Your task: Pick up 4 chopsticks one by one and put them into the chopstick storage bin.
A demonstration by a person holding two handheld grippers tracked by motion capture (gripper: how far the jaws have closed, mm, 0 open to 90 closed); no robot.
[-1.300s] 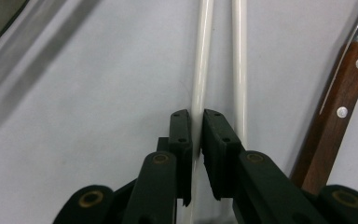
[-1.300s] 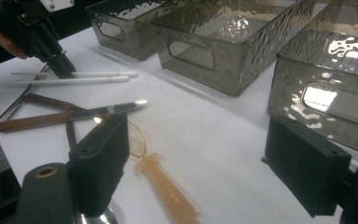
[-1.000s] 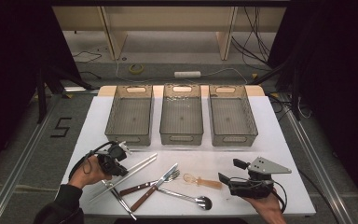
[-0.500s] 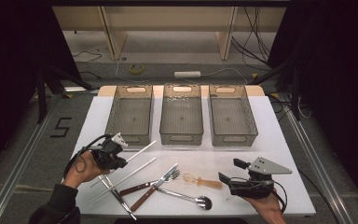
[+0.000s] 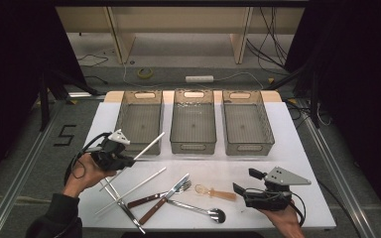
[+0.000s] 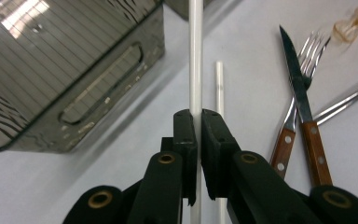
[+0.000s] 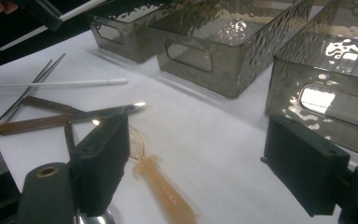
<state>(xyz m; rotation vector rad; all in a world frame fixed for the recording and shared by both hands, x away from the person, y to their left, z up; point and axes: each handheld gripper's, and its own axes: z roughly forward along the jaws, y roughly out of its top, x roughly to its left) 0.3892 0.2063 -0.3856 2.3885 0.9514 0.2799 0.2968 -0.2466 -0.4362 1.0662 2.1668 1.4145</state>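
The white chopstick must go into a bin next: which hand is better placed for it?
Left. The left claw is already shut on the white chopstick, right beside the left bin. The right claw is open with nothing between its jaws, near the amber spoon.

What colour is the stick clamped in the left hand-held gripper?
White; the stick shows best in the left gripper view.

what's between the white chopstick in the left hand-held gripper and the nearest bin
Nothing visible. The left hand-held gripper holds the white chopstick above the table, its tip already at the left bin's near wall; that bin looks empty.
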